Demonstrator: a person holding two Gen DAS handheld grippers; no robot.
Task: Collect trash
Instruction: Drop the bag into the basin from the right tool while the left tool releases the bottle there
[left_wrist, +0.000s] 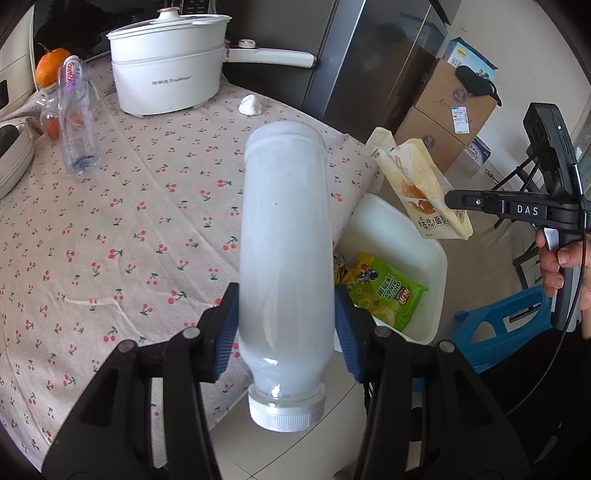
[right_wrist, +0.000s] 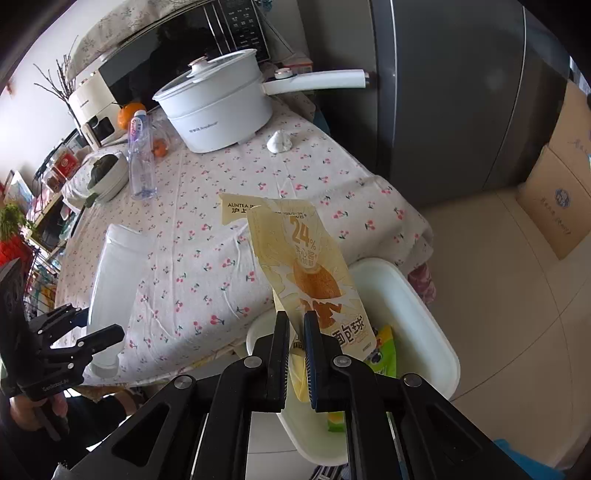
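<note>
My left gripper (left_wrist: 286, 299) is shut on a milky white plastic bottle (left_wrist: 284, 221), its white cap pointing back toward the camera, held over the table edge. In the right wrist view the same bottle (right_wrist: 114, 277) shows at the left in the left gripper (right_wrist: 92, 325). My right gripper (right_wrist: 295, 321) is shut on the lower end of a yellow bread-snack bag (right_wrist: 306, 258), which hangs above a white bin (right_wrist: 413, 295) on the floor beside the table. In the left wrist view the right gripper (left_wrist: 452, 201) holds that bag (left_wrist: 417, 184) over the bin (left_wrist: 417, 251), where a green snack packet (left_wrist: 384, 291) lies.
On the cherry-print tablecloth (left_wrist: 129, 221) stand a white electric pot (left_wrist: 166, 74), a clear water bottle (left_wrist: 75, 122) and a crumpled tissue (left_wrist: 250, 105). Cardboard boxes (left_wrist: 454, 99) and a blue stool (left_wrist: 498, 321) stand on the floor past the bin, a dark fridge (right_wrist: 461, 92) behind.
</note>
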